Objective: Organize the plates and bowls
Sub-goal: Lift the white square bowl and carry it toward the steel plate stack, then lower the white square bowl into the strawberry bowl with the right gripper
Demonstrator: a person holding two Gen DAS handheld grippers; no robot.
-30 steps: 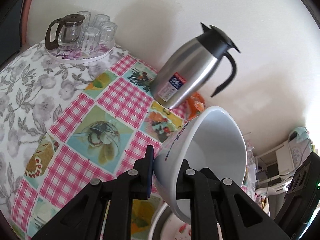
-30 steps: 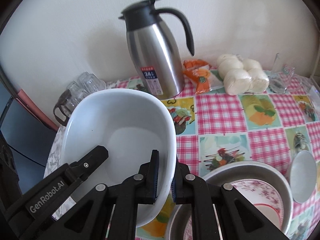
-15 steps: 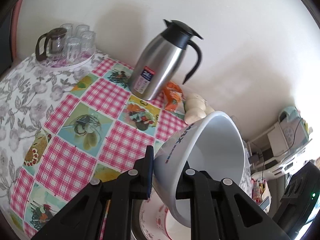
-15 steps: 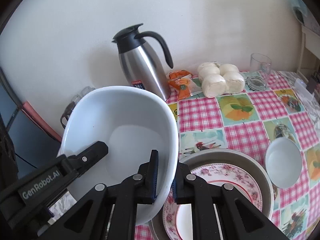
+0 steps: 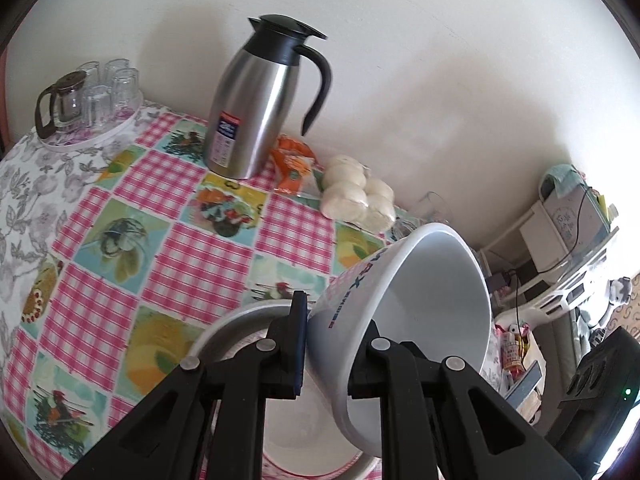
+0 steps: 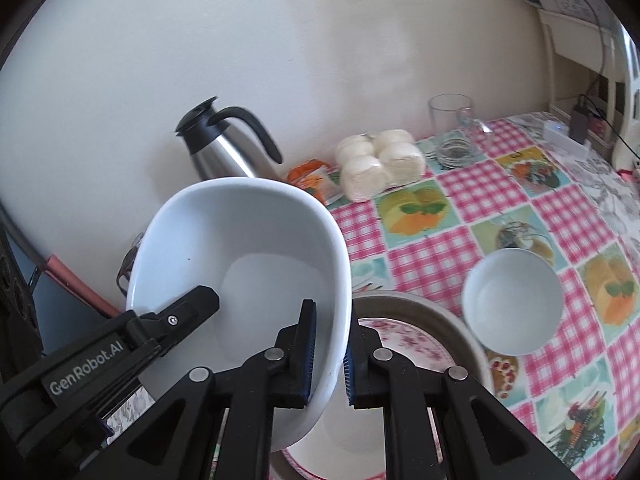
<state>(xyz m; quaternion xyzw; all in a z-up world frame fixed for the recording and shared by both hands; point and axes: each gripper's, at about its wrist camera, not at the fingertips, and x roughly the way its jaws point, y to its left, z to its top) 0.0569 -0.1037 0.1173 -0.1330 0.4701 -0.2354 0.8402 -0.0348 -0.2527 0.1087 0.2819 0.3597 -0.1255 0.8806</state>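
A large white bowl (image 6: pixel 240 264) is held in the air by both grippers, one on each side of its rim. My left gripper (image 5: pixel 332 344) is shut on the bowl's (image 5: pixel 420 312) left rim. My right gripper (image 6: pixel 330 354) is shut on its right rim. The left gripper also shows in the right wrist view (image 6: pixel 120 344). Under the bowl sits a grey metal basin (image 6: pixel 448 320) with a floral plate (image 6: pixel 400 340) inside. A small white bowl (image 6: pixel 512 300) stands on the table right of the basin.
A steel thermos jug (image 5: pixel 256 108) stands by the wall, with an orange packet (image 5: pixel 294 160) and wrapped white buns (image 5: pixel 356 196) beside it. A tray of glasses with a glass teapot (image 5: pixel 88 100) is far left. A glass mug (image 6: pixel 452 114) stands far right.
Both grippers have carried the large bowl rightward and higher, from beside the thermos to above the basin. The small white bowl and the buns have come into view.
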